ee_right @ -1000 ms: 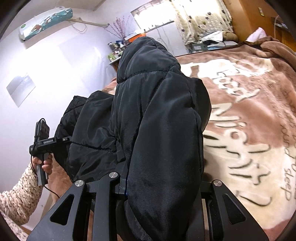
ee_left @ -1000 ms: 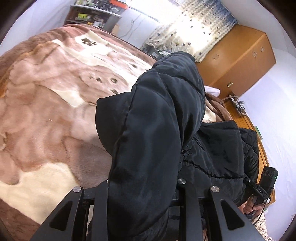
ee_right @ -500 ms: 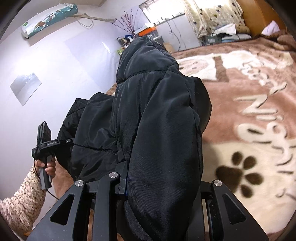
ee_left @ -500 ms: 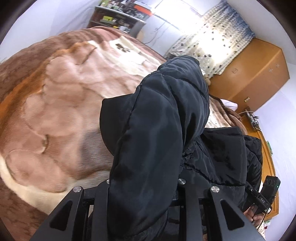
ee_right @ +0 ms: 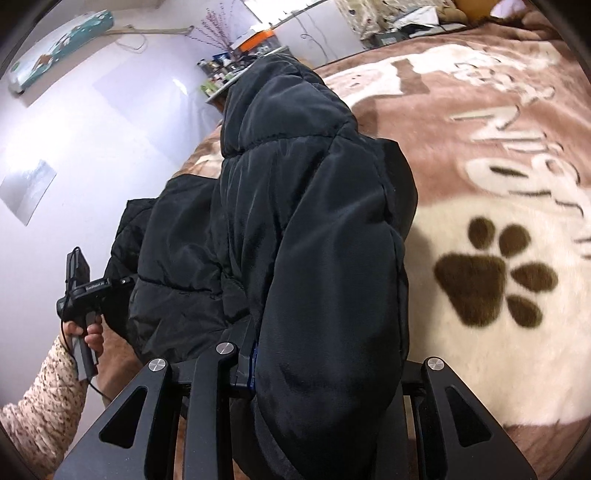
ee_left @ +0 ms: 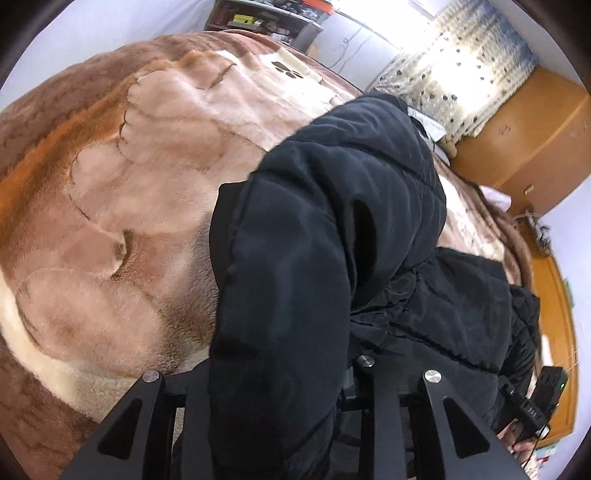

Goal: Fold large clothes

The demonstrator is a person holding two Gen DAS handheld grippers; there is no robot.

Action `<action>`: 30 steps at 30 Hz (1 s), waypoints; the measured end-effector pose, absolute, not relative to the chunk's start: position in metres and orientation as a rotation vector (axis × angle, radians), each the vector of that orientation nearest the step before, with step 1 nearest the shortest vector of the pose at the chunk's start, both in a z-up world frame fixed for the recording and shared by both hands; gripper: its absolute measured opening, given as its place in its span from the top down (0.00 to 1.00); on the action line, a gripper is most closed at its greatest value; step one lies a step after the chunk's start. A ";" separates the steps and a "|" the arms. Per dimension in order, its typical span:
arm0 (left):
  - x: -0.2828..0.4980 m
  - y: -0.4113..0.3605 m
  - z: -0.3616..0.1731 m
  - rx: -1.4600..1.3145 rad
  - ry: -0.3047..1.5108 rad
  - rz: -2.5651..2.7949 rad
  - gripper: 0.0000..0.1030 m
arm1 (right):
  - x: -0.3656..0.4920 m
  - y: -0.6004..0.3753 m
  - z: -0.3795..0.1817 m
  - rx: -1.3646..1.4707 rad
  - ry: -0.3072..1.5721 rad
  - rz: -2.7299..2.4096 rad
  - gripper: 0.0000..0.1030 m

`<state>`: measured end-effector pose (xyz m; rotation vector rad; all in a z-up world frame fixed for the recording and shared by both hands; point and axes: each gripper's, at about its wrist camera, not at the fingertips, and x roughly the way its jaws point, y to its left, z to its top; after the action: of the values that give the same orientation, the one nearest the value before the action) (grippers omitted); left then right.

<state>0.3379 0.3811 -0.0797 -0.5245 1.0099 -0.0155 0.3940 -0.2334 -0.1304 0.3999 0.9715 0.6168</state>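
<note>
A puffy black jacket (ee_left: 314, 258) hangs bunched over a brown and cream plush blanket (ee_left: 110, 221) that covers a bed. My left gripper (ee_left: 280, 354) grips a thick fold of it; its jaws are opening slightly, with the padding still squeezed between the fingers. My right gripper (ee_right: 317, 350) is shut on another thick fold of the jacket (ee_right: 314, 221). The cloth hides both sets of fingertips. The rest of the jacket stretches between the two grippers, low over the blanket. Each view shows the other gripper's handle (ee_left: 528, 410) (ee_right: 85, 291) in a hand.
The blanket (ee_right: 498, 147) carries a dark paw print (ee_right: 491, 284) and cream lettering. A wooden wardrobe (ee_left: 517, 140) and a curtained window (ee_left: 461, 81) stand beyond the bed. A cluttered shelf (ee_left: 258, 18) and an air conditioner (ee_right: 55, 48) are on the walls. A speckled sleeve (ee_right: 40, 406) is at lower left.
Both grippers have sunk towards the blanket with the jacket still in them. The blanket looms larger in both views, and the paw print has come into the right wrist view.
</note>
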 end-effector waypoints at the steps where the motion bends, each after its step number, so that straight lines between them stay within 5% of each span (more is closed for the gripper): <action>1: 0.338 0.380 -0.081 -0.517 1.014 -0.014 0.68 | 0.391 -0.234 -0.132 0.404 0.972 0.615 0.71; 22: 0.329 0.391 -0.086 -0.527 1.038 0.110 0.26 | 0.373 -0.226 -0.125 0.242 0.997 0.474 0.40; 30: 0.305 0.390 -0.045 -0.465 0.980 0.179 0.20 | 0.354 -0.220 -0.096 0.121 0.941 0.371 0.29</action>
<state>0.3047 0.3902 -0.0448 -0.4647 0.9803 0.1790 0.3543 -0.2198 -0.0962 0.1214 0.9405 0.3709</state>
